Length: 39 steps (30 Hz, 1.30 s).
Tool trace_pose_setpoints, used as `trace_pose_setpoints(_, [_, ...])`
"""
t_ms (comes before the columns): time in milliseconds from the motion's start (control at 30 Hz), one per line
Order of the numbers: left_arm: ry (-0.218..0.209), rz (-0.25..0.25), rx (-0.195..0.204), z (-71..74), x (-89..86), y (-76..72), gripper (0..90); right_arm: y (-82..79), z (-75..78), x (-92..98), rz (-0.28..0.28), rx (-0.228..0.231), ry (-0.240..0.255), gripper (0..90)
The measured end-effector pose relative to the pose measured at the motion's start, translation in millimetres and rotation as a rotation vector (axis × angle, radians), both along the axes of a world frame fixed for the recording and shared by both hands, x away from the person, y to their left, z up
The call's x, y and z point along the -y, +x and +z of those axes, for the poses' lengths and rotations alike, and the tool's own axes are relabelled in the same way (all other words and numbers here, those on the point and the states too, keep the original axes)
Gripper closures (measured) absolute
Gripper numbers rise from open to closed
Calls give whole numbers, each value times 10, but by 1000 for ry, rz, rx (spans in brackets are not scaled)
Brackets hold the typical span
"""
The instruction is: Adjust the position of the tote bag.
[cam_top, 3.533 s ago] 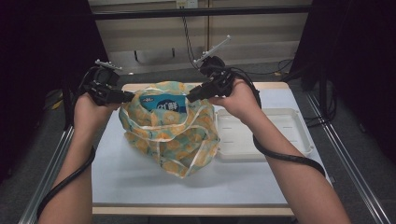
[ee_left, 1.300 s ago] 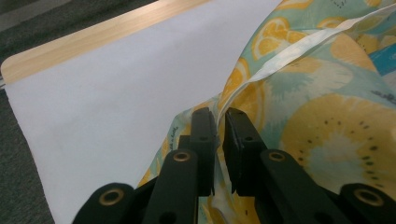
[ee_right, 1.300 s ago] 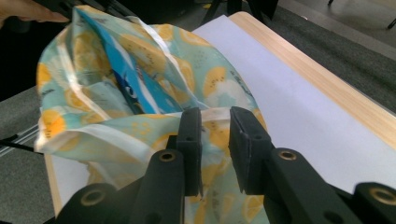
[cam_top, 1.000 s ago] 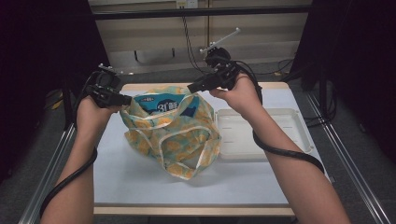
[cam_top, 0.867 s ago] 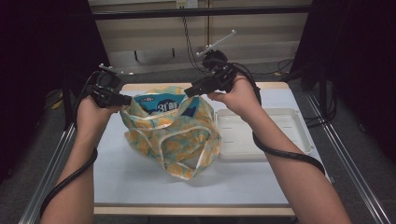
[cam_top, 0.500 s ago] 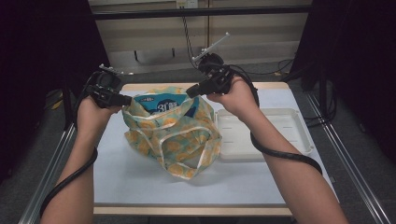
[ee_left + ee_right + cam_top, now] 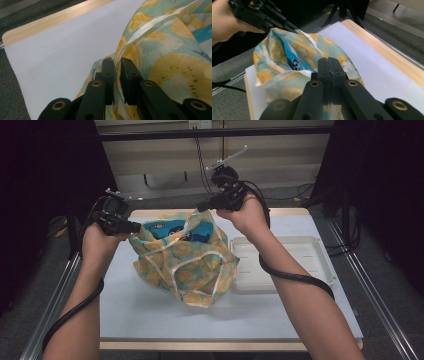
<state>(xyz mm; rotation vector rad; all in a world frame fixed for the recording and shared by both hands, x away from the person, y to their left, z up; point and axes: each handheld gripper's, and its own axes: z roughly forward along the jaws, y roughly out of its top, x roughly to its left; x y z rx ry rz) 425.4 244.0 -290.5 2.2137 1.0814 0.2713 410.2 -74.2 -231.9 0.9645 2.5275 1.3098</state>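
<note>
A cloth bag [image 7: 185, 265] printed with yellow fruit slices lies slumped on the white mat, its mouth facing away from me. A blue packet [image 7: 172, 230] shows inside the mouth. My left gripper [image 7: 136, 226] pinches the bag's left rim; in the left gripper view the white trim [image 7: 140, 27] runs between the jaws of this gripper [image 7: 117, 62], which have just eased slightly apart. My right gripper [image 7: 200, 208] is shut on the bag's right rim and holds it raised. In the right gripper view the bag [image 7: 287, 62] and packet [image 7: 292, 58] lie beyond the closed right gripper [image 7: 329, 62].
A shallow white tray [image 7: 305, 245] sits right of the bag, under my right forearm. White mat [image 7: 150, 320] covers the wooden table [image 7: 295, 212]. Metal rails run along both table sides, and cables trail from both grippers.
My right gripper dropped from above the bag to its right rim, closed on it, and now holds that rim lifted. The bag's mouth stands wider. My left hand stayed put.
</note>
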Motion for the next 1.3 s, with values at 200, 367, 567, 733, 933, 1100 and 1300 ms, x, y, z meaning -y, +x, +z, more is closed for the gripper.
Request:
trace_pose_setpoints(200, [2, 0, 16, 36, -35, -20, 742, 21, -141, -55, 13, -21, -34, 892])
trace_pose_setpoints(367, [10, 1, 33, 116, -27, -56, 662, 6, -167, -74, 16, -28, -47, 892])
trace_pose_setpoints(567, [19, -10, 36, 125, 11, -64, 654, 7, -225, -101, 13, -37, -52, 891])
trace_pose_setpoints(733, [7, -9, 30, 94, 32, -63, 680, 5, -273, -90, 23, -43, -54, 890])
trace_pose_setpoints(933, [8, -13, 29, 81, 47, -65, 726, -18, -259, -55, 11, -38, -49, 865])
trace_pose_setpoints(1100, [9, -10, 22, 69, 39, -58, 734, -57, -193, -18, 3, -20, -34, 793])
trace_pose_setpoints(1300, [11, -11, 20, 74, 19, -59, 734, -99, -96, 4, 8, -1, -21, 701])
